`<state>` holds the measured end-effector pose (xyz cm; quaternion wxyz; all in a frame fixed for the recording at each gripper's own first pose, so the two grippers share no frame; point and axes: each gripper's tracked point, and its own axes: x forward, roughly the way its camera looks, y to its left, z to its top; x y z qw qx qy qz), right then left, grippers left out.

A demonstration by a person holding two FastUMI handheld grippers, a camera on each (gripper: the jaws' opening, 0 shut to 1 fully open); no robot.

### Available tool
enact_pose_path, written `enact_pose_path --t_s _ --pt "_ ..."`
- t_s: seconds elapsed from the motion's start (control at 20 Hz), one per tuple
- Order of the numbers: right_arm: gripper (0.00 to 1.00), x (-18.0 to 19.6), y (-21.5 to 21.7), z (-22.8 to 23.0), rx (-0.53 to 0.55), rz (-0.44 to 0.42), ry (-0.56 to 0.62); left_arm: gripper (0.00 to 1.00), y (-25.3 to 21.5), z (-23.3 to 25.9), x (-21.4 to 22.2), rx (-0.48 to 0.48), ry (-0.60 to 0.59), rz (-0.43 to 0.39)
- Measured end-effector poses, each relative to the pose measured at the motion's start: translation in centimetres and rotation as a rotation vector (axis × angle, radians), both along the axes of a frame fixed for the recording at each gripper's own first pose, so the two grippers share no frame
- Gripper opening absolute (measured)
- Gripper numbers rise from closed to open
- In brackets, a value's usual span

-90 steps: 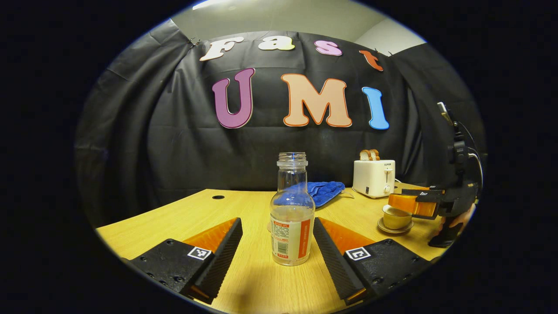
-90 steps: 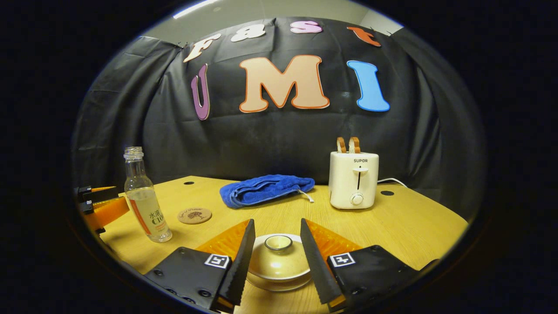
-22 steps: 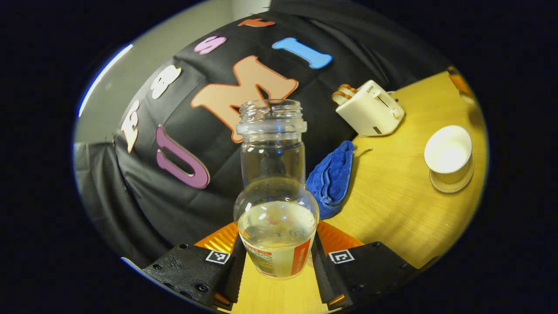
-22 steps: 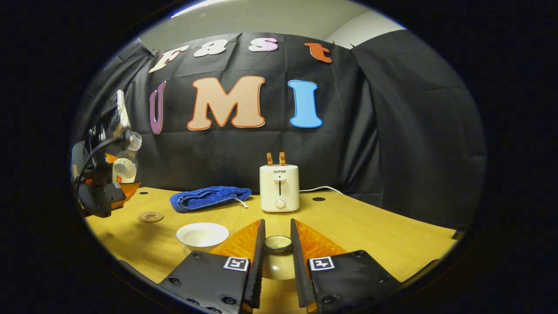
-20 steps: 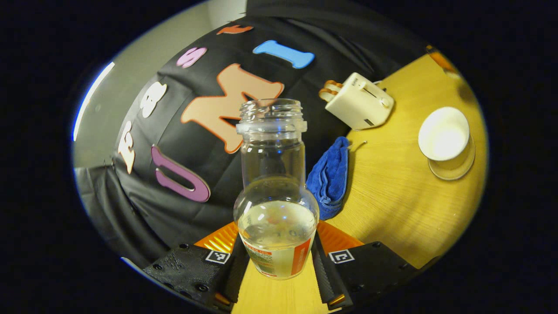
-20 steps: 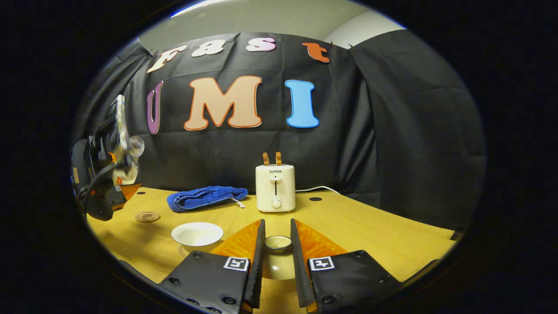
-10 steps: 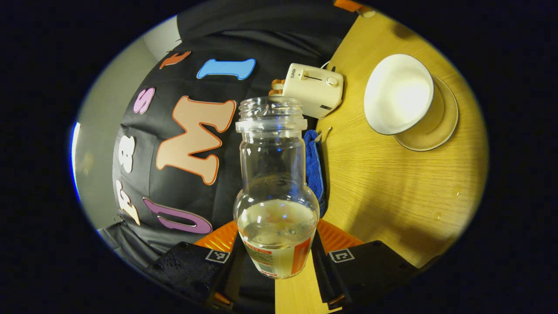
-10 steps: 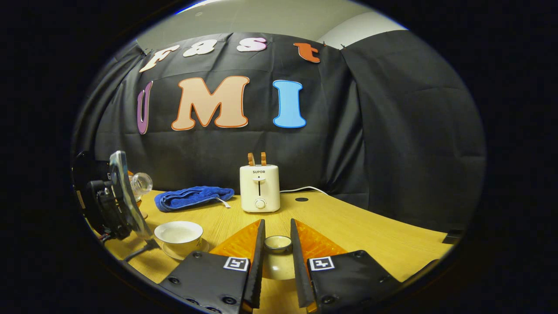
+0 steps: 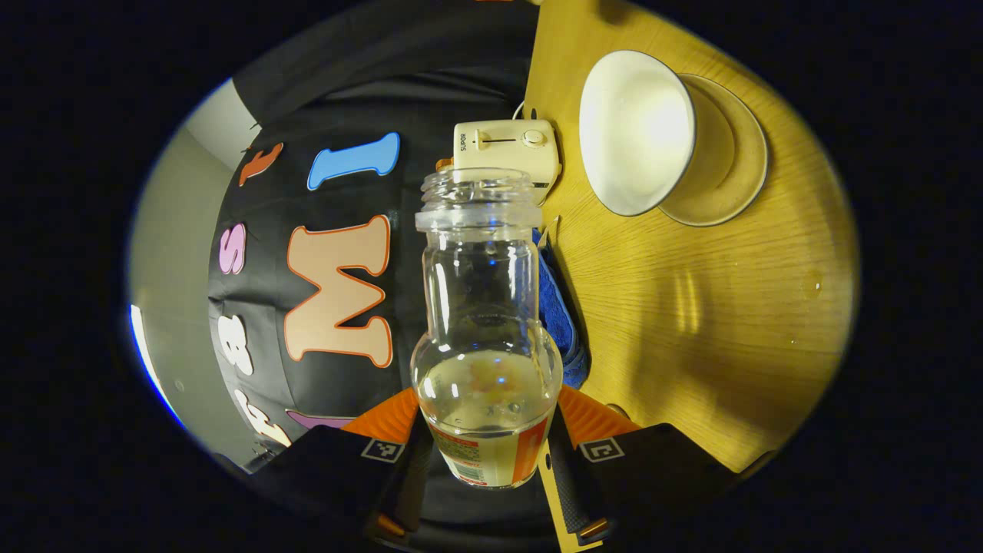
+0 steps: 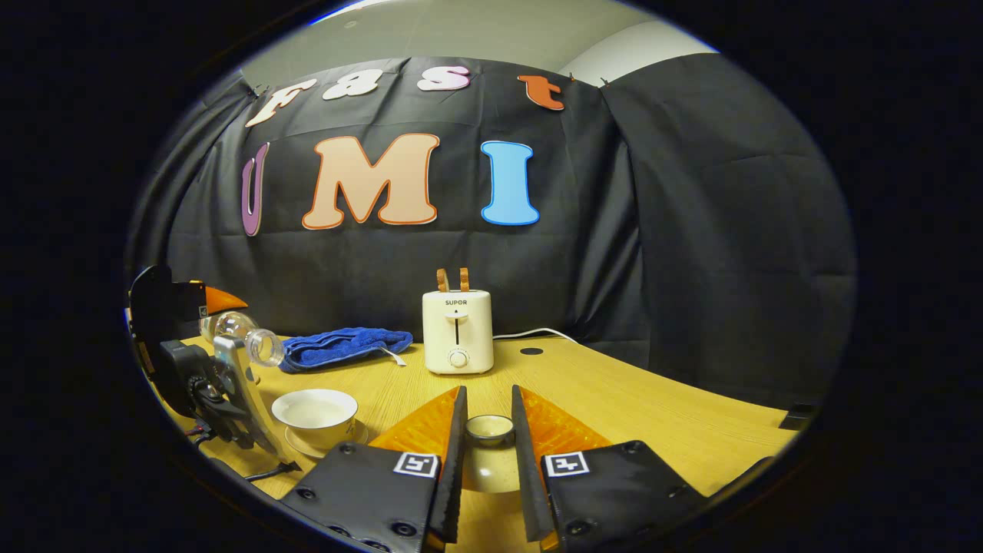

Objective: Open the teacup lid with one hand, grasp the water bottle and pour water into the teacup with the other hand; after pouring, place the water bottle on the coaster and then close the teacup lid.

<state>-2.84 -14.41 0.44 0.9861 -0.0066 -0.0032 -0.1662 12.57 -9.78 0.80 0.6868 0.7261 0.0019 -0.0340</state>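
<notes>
Left gripper (image 9: 485, 468): both fingers press on the lower body of the water bottle, one on each side, so it has the bottle clamped. In the right gripper view it hangs over the table's left edge (image 10: 206, 321), rolled over onto its side.

Water bottle (image 9: 484, 330): clear, uncapped, with water in its lower part and a label at the base. In the right gripper view it lies close to level (image 10: 244, 336), its open mouth pointing toward the teacup and standing above and just left of the cup's rim. No stream from the mouth can be made out.

Teacup (image 10: 315, 412): pale, open, standing on its saucer (image 10: 332, 444) near the table's left front. In the left gripper view the cup's open bowl (image 9: 636, 132) lies just beside the bottle's mouth.

Right gripper (image 10: 488, 461): fingers drawn in close on the teacup lid (image 10: 488, 453), pinching it by its sides; the lid's round knob sits between them. The lid looks held just above the table's front edge, to the right of the cup, though I cannot tell whether it touches the wood.

Table (image 10: 653, 407): light wood.

Toaster (image 10: 458, 330): cream, at the back middle of the table, with two slices standing in its slots.

Blue towel (image 10: 345, 347): folded, just left of the toaster, toward the back edge.
</notes>
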Motion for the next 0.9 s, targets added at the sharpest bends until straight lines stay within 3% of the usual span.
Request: enact_pose_path --t_s 0.9 --pt "0.36 -0.1 0.0 0.0 0.0 0.0 -0.001 0.67 -1.0 2.7 0.4 0.201 -0.055 -0.03"
